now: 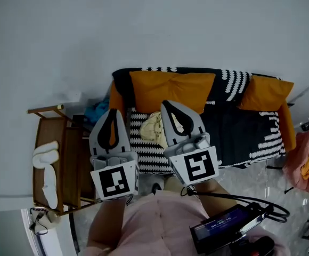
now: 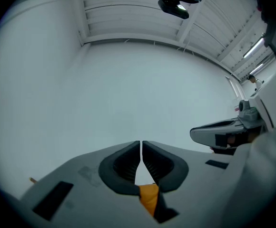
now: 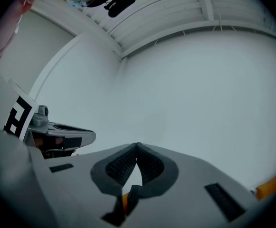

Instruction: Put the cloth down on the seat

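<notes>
A crumpled pale yellow cloth (image 1: pixel 151 127) lies on the striped black-and-white seat (image 1: pixel 234 135) of a sofa with orange cushions (image 1: pixel 170 89). My left gripper (image 1: pixel 113 111) is held up at the cloth's left, jaws shut with nothing in them. To the cloth's right my right gripper (image 1: pixel 165 103) is likewise shut and empty, partly covering the cloth. The left gripper view has the shut left gripper (image 2: pixel 141 144) facing a bare white wall, with a sliver of orange cushion (image 2: pixel 149 197) below. In the right gripper view the right gripper (image 3: pixel 137 145) faces the same wall.
A wooden rack (image 1: pixel 48 129) with white slippers (image 1: pixel 46 153) stands left of the sofa, a teal bundle (image 1: pixel 97 111) behind it. Pink and orange clothes (image 1: pixel 305 156) hang at the right. A dark device with a lit screen (image 1: pixel 224 225) and cable sits at my waist.
</notes>
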The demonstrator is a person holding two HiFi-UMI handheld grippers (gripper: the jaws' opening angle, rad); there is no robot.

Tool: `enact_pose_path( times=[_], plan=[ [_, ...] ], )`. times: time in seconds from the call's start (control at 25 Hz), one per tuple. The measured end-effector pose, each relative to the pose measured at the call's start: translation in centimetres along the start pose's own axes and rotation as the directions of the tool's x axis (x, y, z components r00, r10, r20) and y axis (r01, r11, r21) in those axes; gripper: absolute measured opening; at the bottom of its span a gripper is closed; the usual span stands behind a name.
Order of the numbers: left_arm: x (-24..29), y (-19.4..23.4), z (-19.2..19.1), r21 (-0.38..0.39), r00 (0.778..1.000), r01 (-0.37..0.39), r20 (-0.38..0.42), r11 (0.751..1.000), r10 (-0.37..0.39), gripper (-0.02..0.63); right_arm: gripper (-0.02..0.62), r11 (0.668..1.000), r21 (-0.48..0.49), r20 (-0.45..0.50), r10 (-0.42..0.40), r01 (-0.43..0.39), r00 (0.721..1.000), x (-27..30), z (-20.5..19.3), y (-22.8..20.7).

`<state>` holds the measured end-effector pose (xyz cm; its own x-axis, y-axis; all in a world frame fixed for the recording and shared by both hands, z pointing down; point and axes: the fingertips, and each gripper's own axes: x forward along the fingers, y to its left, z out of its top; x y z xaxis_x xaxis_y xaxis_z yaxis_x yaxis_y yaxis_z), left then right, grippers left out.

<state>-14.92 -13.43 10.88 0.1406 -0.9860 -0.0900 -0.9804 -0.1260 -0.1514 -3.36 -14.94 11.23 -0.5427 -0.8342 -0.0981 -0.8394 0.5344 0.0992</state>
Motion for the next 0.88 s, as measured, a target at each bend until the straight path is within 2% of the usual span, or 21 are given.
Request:
enact_pose_path(
  times=[0.36,0.88],
  plan=[
    [-0.5,-0.7,1.6,0.004,0.999,0.022,0.041,1.0,-0.022,0.023,0.0,0.999,-0.027,0.048,-0.027,0.028,0.998,-1.1,2.0,-0.4],
    [-0.4,-1.2,1.6,-0.005,0.998,0.031,0.048,1.0,-0.031,0.023,0.0,0.999,-0.029,0.065,-0.038,0.04,0.997,-1.4,2.7,-0.8]
  ],
)
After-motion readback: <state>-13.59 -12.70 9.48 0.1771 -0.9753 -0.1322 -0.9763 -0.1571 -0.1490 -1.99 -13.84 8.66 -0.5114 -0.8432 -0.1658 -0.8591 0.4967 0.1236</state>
